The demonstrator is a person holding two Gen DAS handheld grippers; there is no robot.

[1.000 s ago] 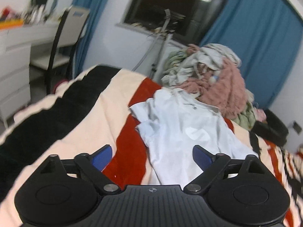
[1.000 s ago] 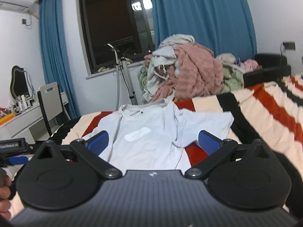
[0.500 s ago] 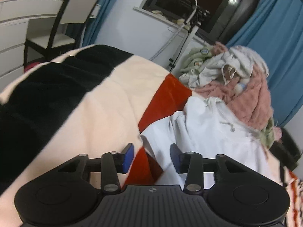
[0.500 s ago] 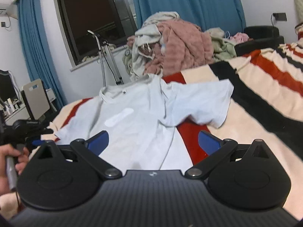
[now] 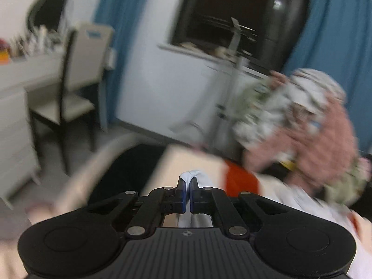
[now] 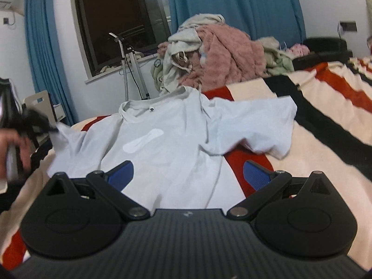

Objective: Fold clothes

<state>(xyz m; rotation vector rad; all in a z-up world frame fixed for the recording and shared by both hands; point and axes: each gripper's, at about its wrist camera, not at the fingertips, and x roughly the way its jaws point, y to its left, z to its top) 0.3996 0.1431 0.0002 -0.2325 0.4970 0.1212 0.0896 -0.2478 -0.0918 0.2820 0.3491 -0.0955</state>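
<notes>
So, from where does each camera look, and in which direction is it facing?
Left wrist: sits on the left claw, facing the chair and window; its jaws pinch a fold of the white T-shirt.
Right wrist: sits on the open right claw, low over the bed, facing the T-shirt; a hand shows at left.
Shared: T-shirt, clothes pile, striped blanket.

Nothing readable is showing in either view. The T-shirt (image 6: 167, 144) is carrying a plain white oblong patch on its chest and a small dark dot inside its collar, both too small to make out. A tiny emblem is sitting on each gripper body, not legible. The chair (image 5: 76, 74) back is bearing a blurred blue mark.
</notes>
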